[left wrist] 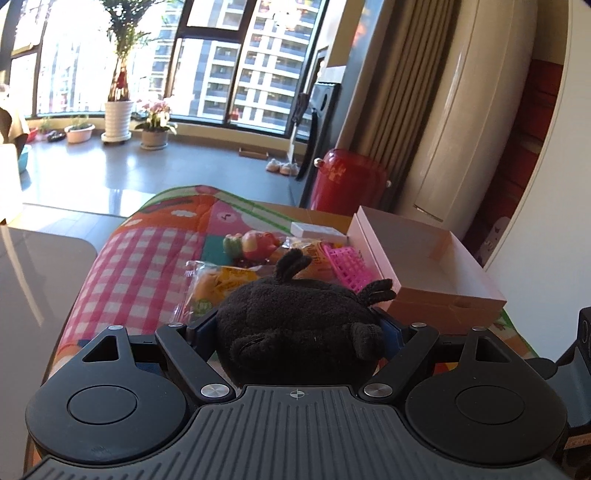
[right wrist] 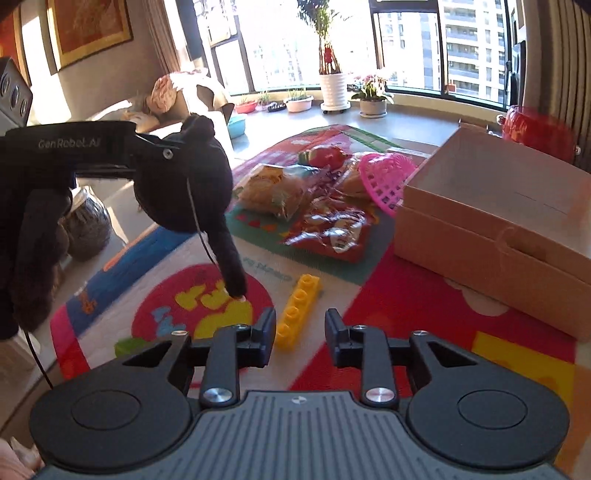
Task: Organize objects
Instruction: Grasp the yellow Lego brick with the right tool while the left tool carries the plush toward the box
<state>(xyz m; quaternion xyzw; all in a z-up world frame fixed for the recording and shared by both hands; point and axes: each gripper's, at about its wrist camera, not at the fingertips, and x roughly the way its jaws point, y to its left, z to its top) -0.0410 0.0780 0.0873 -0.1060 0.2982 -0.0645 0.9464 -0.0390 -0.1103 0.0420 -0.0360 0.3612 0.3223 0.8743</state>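
Upper left of the right wrist view, the left tool (right wrist: 177,155) clamps a black plush toy (right wrist: 184,177); the right tool (right wrist: 300,332) stands apart above a yellow block (right wrist: 298,310).

Bright daylight pours through the tall dark-framed windows (left wrist: 236,62) at my twelve o'clock, with high-rise apartment blocks (left wrist: 273,74) outside. Along the sill stand a tall plant in a white ribbed pot (left wrist: 117,120), a flowering plant (left wrist: 157,125) just beside it and a low planter (left wrist: 79,133) toward eleven o'clock. The grey tiled floor (left wrist: 177,170) shines with glare. At two o'clock hang beige curtains (left wrist: 402,92), near a cream standing air conditioner (left wrist: 476,110) and a red bin (left wrist: 347,181). In my right view a framed picture (right wrist: 88,29) hangs on the grey wall (right wrist: 147,74) at ten o'clock, above a sofa heaped with cushions (right wrist: 166,96).
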